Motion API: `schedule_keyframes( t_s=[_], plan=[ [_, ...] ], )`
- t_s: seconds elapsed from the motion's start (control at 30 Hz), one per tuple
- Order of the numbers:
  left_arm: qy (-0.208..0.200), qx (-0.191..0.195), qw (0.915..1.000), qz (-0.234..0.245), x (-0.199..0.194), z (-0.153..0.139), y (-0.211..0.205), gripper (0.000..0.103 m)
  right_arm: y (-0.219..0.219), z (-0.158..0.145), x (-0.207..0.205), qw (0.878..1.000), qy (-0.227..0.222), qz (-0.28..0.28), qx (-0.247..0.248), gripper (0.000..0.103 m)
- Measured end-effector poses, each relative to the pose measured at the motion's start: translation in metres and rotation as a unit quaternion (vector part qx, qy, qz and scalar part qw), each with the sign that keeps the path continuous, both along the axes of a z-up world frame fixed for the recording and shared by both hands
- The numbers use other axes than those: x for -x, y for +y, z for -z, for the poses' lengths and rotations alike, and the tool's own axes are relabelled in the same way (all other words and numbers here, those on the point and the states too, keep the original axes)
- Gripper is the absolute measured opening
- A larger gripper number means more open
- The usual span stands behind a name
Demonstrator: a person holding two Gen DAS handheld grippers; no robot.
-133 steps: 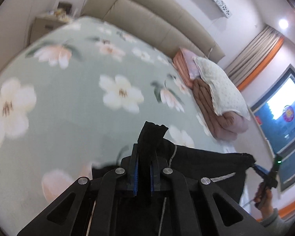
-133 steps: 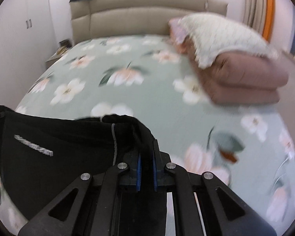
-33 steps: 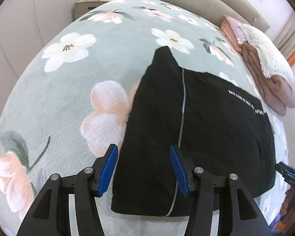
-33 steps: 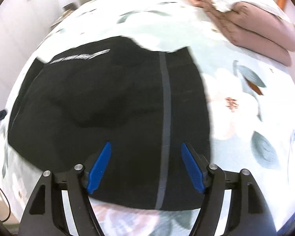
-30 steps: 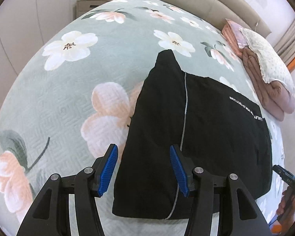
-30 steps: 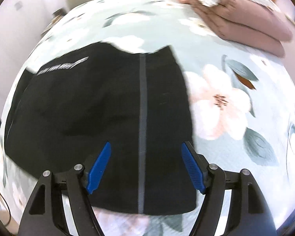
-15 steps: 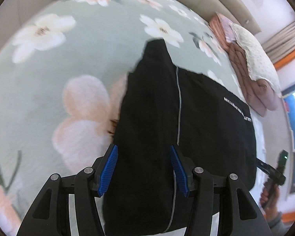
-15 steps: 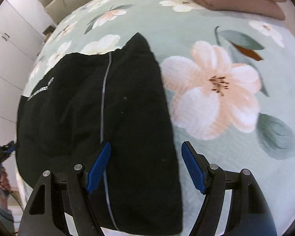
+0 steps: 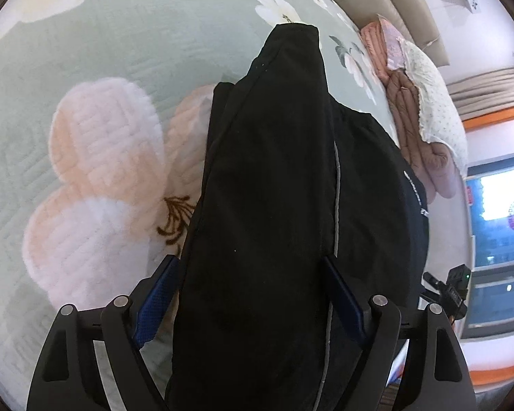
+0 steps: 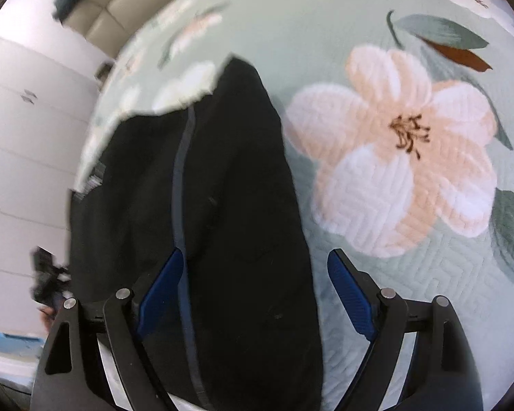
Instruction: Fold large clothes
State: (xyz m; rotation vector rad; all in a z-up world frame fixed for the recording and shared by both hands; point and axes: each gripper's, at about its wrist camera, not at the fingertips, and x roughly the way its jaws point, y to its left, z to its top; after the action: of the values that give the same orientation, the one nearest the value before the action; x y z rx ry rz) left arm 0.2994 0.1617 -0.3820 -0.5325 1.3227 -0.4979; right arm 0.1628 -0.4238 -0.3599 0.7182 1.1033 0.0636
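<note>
A line of small white lettering [image 9: 415, 189] runs along the black garment [image 9: 274, 185] near its right edge in the left wrist view, but the letters are too small and curved to read. In the right wrist view the same print [image 10: 93, 181] shows only as a blurred pale streak on the garment's left side, and no other text or number can be read

Bare bedspread [image 9: 126, 44] flanks the black garment [image 9: 274, 171]; folded quilts [image 9: 414, 123] block beyond.
</note>
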Motion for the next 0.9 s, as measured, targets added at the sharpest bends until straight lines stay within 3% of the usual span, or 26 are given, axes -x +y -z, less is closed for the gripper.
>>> schedule_keyframes(
  t_s=[0.07,0.2,0.3,0.43,0.5,0.6,0.67,0.77,0.83,0.87,0.9],
  plan=[
    [0.005,0.017,0.9998,0.004,-0.002,0.003,0.000,0.084,0.005,-0.003,-0.002,1.000,-0.005,-0.013,-0.013,0.092],
    [0.004,0.017,0.9998,0.009,-0.006,0.005,-0.007,0.084,0.024,0.018,-0.015,0.998,0.028,-0.052,0.021,0.092],
    [-0.008,-0.003,0.9997,0.024,-0.009,0.002,-0.017,0.084,0.029,0.042,-0.022,0.997,0.013,-0.064,-0.044,0.093],
    [-0.006,0.010,0.9998,0.016,-0.020,0.003,-0.023,0.084,0.033,0.046,-0.029,0.996,-0.008,-0.062,-0.056,0.091],
    [-0.017,-0.007,0.9995,0.024,-0.019,-0.004,-0.031,0.075,0.044,0.044,-0.029,0.996,-0.007,-0.075,-0.052,0.089],
    [-0.044,-0.007,0.9982,0.040,-0.008,-0.019,-0.031,0.063,0.068,0.028,-0.031,0.992,-0.009,-0.128,0.003,0.087],
    [-0.028,0.000,0.9990,0.036,-0.010,-0.013,-0.027,0.063,0.073,0.035,-0.029,0.991,-0.004,-0.135,0.014,0.088],
    [0.000,0.020,0.9995,0.025,-0.018,0.001,-0.028,0.070,0.068,0.048,-0.035,0.993,0.005,-0.113,-0.019,0.090],
    [0.000,0.032,0.9995,-0.001,-0.015,0.002,-0.026,0.071,0.072,0.046,-0.033,0.995,-0.003,-0.102,-0.014,0.087],
    [-0.021,0.021,0.9995,-0.006,-0.008,-0.004,-0.028,0.062,0.076,0.043,-0.029,0.995,-0.012,-0.100,-0.004,0.076],
    [-0.045,0.009,0.9989,-0.009,0.001,-0.012,-0.028,0.045,0.078,0.036,-0.022,0.995,-0.022,-0.097,0.002,0.068]
  ],
)
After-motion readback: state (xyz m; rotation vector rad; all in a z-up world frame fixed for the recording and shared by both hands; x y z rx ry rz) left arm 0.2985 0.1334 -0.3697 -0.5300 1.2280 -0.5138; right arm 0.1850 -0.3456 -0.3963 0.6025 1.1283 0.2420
